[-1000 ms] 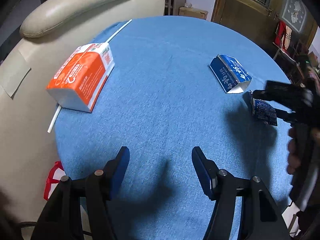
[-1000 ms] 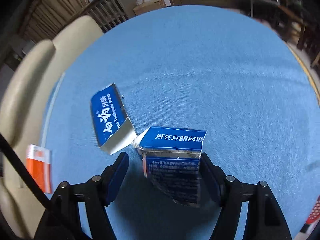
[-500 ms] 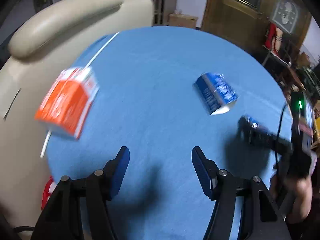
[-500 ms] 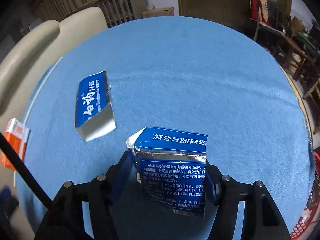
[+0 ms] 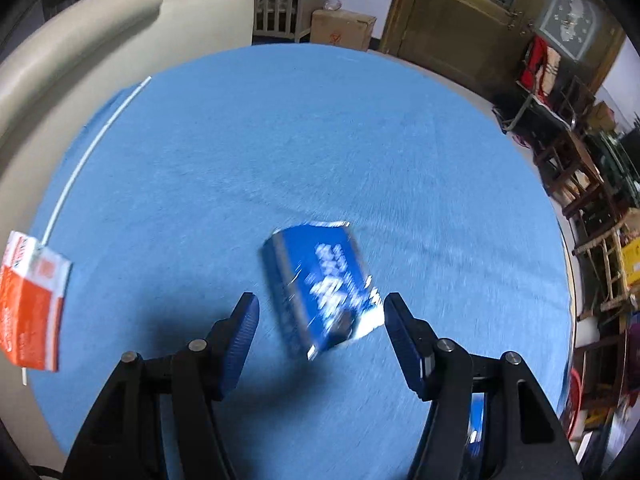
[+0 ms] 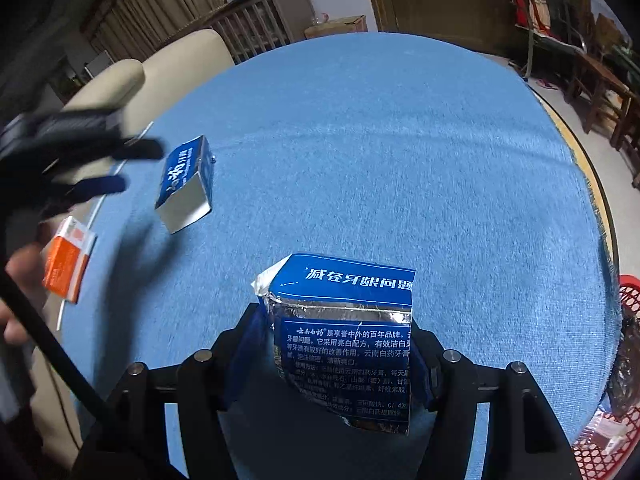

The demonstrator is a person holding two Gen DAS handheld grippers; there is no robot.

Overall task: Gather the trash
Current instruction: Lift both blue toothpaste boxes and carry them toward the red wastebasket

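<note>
My right gripper (image 6: 336,344) is shut on a torn blue toothpaste box (image 6: 348,340) and holds it above the round blue table (image 6: 380,140). A second blue box (image 5: 320,284) lies on the table right in front of my left gripper (image 5: 320,316), which is open with the box near the gap between its fingers. That box also shows in the right wrist view (image 6: 185,184), with the left gripper (image 6: 116,168) hovering beside it. An orange carton (image 5: 28,300) lies at the table's left edge; it shows in the right wrist view too (image 6: 66,264).
A white straw (image 5: 92,152) lies along the table's left rim. A cream sofa (image 5: 100,52) stands behind the table. A red basket (image 6: 616,420) sits below the table's right edge. Chairs (image 5: 592,200) stand to the right.
My left gripper has swung right to the second blue box, which now sits just ahead of its open fingers. My right gripper has lifted the torn box and drawn back.
</note>
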